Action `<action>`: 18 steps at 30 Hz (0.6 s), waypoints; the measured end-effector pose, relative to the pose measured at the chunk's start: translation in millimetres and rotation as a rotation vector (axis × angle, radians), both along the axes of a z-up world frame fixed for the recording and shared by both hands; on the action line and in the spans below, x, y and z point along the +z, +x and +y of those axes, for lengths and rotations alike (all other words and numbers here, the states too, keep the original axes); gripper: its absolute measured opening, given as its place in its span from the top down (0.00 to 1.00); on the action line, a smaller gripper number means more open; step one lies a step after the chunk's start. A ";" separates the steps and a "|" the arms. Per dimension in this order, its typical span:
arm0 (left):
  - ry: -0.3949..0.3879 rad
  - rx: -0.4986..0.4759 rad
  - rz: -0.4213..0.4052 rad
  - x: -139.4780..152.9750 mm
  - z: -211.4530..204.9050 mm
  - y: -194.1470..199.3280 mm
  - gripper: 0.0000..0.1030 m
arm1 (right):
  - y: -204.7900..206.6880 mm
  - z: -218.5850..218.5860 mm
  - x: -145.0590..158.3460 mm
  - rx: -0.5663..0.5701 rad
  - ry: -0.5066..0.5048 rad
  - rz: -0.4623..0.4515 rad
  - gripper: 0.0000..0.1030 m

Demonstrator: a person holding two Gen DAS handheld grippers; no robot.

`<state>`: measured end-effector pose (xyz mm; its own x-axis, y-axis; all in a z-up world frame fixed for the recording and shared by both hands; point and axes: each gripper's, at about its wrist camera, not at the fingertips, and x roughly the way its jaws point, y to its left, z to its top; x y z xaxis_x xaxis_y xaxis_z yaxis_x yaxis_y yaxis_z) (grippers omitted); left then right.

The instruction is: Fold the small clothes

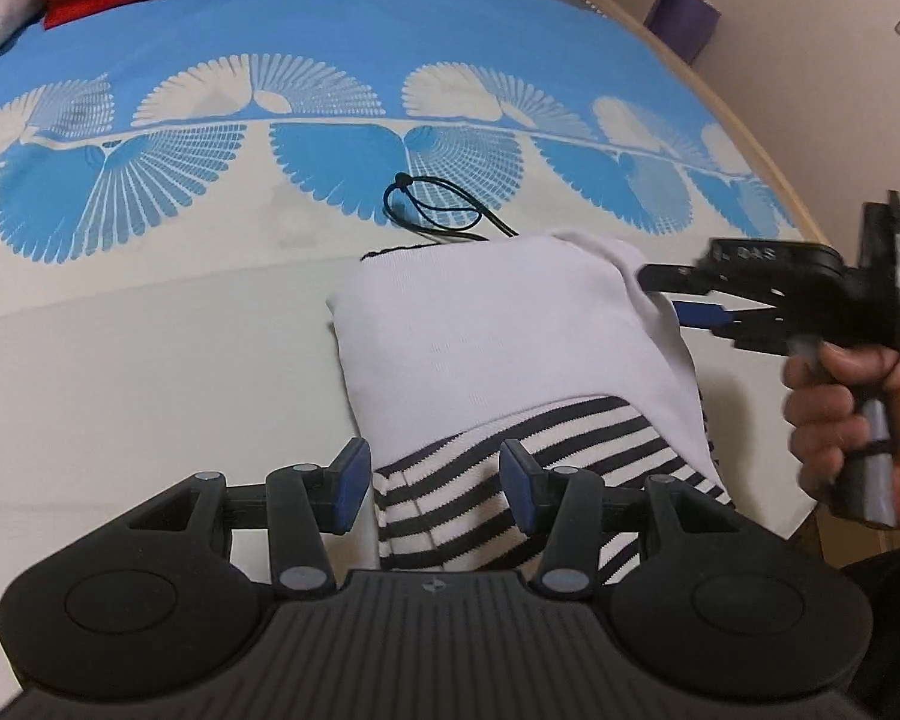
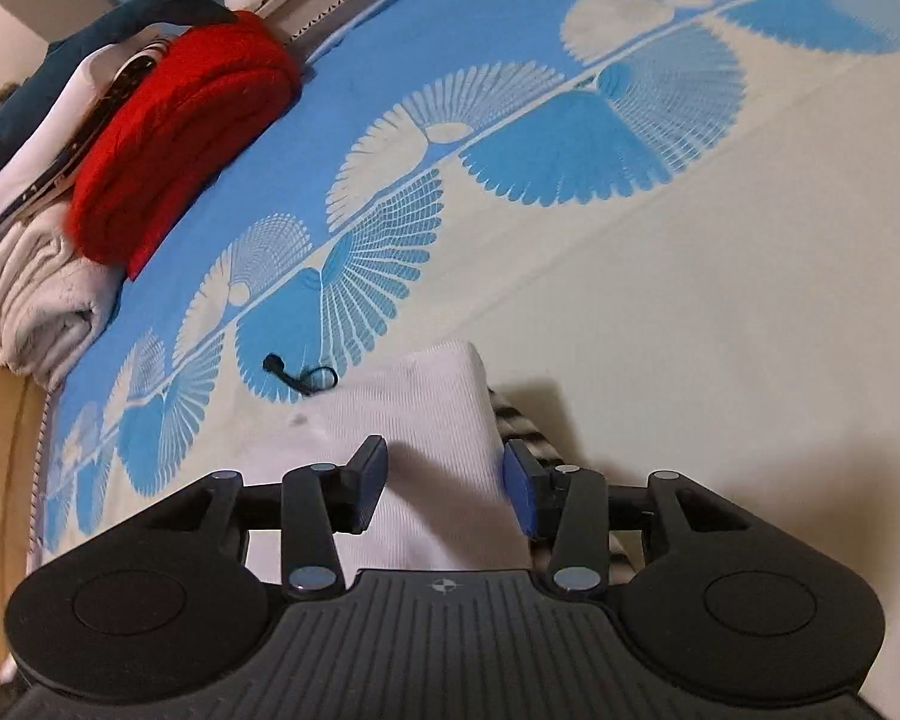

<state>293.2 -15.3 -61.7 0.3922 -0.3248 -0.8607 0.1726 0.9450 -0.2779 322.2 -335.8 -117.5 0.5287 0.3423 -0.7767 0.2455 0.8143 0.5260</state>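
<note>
A small white garment with a black-and-white striped part lies folded on the bed sheet. My left gripper is open, its jaws standing either side of the striped end, just above it. My right gripper comes in from the right at the garment's far right corner, held by a hand. In the right wrist view the right gripper is open over the white cloth, with the striped edge by its right finger.
A black elastic cord lies on the sheet just beyond the garment. A red folded cloth and other stacked laundry sit at the far side of the bed. The bed edge runs along the right.
</note>
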 end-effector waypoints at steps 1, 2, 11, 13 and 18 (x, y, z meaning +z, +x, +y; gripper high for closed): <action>0.004 0.000 0.003 -0.4 -1.2 -0.2 0.49 | 3.2 3.3 -4.5 -0.012 0.027 0.017 0.65; 0.007 -0.001 0.006 -1.3 -2.4 0.3 0.49 | 6.6 2.2 -6.1 -0.052 0.043 0.030 0.91; -0.017 -0.051 0.032 -4.1 -4.0 -0.8 0.49 | 21.7 0.0 6.4 -0.128 -0.021 -0.050 0.95; -0.101 -0.077 0.078 -7.5 -3.0 -1.6 0.47 | 24.7 5.4 -2.8 -0.087 -0.065 0.007 0.95; 0.074 -0.232 0.208 -45.9 -27.9 -6.3 0.34 | 12.5 1.7 10.5 -0.070 -0.090 -0.015 0.78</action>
<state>286.8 -43.1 -107.6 0.1282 -0.3186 -0.9392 0.3324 0.9060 -0.2620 334.7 -334.1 -107.0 0.5610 0.2335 -0.7942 0.2957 0.8396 0.4557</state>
